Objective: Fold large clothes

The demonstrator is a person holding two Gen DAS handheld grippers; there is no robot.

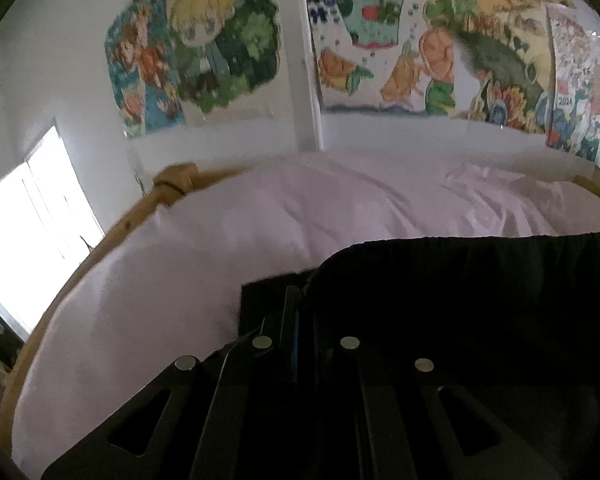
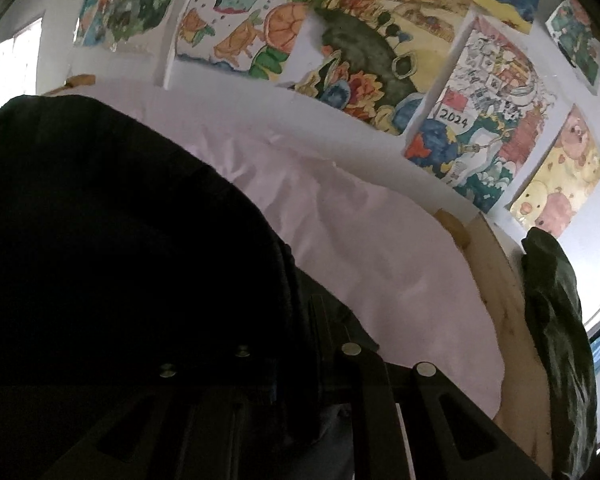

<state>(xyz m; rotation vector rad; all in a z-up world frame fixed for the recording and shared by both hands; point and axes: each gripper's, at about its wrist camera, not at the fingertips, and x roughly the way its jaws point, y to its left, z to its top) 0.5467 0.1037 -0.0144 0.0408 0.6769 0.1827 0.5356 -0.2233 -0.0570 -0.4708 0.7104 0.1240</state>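
Left wrist view: the left gripper [image 1: 296, 304] is clenched on the near-left edge of a black garment [image 1: 480, 300], which spreads to the right over the pale pink bed sheet [image 1: 260, 220]. A wooden bed frame [image 1: 112, 236] curves along the sheet's left side. Colourful paintings [image 1: 204, 48] hang on the far white wall.

Right wrist view: the right gripper [image 2: 316, 316] is clenched on the same black garment [image 2: 120, 220], which fills the left of the view above the bed sheet [image 2: 360, 240]. A dark green cloth [image 2: 556, 320] hangs at the right beside the wooden bed frame [image 2: 496, 280].

Window [image 1: 36, 232] glare, dim foreground, motion blur, fisheye-warped edges.
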